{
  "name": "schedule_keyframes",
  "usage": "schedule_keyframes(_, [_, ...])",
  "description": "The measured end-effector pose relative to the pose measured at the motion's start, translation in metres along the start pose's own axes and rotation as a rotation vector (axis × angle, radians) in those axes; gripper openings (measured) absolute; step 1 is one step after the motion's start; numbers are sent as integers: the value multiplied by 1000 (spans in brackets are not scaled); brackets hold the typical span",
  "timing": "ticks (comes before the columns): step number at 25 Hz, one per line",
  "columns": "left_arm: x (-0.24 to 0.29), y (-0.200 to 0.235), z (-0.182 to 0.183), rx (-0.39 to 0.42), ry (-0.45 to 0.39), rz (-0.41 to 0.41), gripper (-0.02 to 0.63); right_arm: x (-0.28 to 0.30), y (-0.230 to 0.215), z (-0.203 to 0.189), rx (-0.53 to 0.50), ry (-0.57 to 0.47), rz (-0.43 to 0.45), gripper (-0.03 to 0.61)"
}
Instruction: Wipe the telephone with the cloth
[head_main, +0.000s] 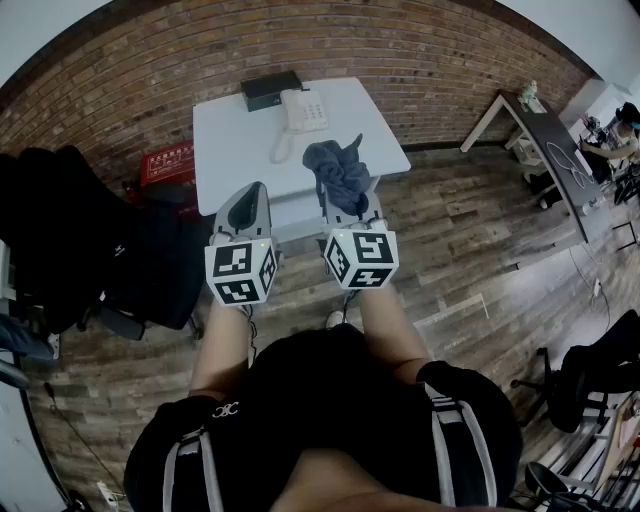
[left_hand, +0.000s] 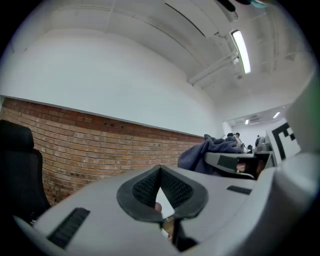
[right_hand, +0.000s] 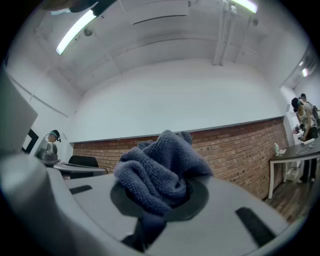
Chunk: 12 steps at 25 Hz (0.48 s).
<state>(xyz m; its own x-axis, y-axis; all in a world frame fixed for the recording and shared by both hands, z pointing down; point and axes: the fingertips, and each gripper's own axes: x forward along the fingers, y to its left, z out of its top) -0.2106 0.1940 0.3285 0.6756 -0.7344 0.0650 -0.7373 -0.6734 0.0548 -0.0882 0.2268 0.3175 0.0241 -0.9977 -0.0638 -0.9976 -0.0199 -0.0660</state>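
A white telephone (head_main: 303, 110) with a coiled cord sits at the far side of a white table (head_main: 230, 130). My right gripper (head_main: 347, 200) is shut on a grey-blue cloth (head_main: 340, 172), held up over the table's near edge. In the right gripper view the bunched cloth (right_hand: 160, 170) fills the jaws and hides the telephone. My left gripper (head_main: 257, 190) hangs beside it on the left, shut with nothing in it. In the left gripper view its ribbed pads (left_hand: 172, 187) meet at the tip, and the cloth (left_hand: 207, 150) shows to the right.
A black box (head_main: 270, 88) stands behind the telephone by the brick wall. A black office chair (head_main: 70, 230) and a red crate (head_main: 168, 162) are left of the table. Another desk (head_main: 548, 140) stands at the right, with a black chair (head_main: 590, 370) nearer.
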Motion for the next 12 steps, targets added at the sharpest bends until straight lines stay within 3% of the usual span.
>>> schedule_keyframes(12, [21,-8,-6,35,11,15,-5,12,-13,-9,33,-11,31,35])
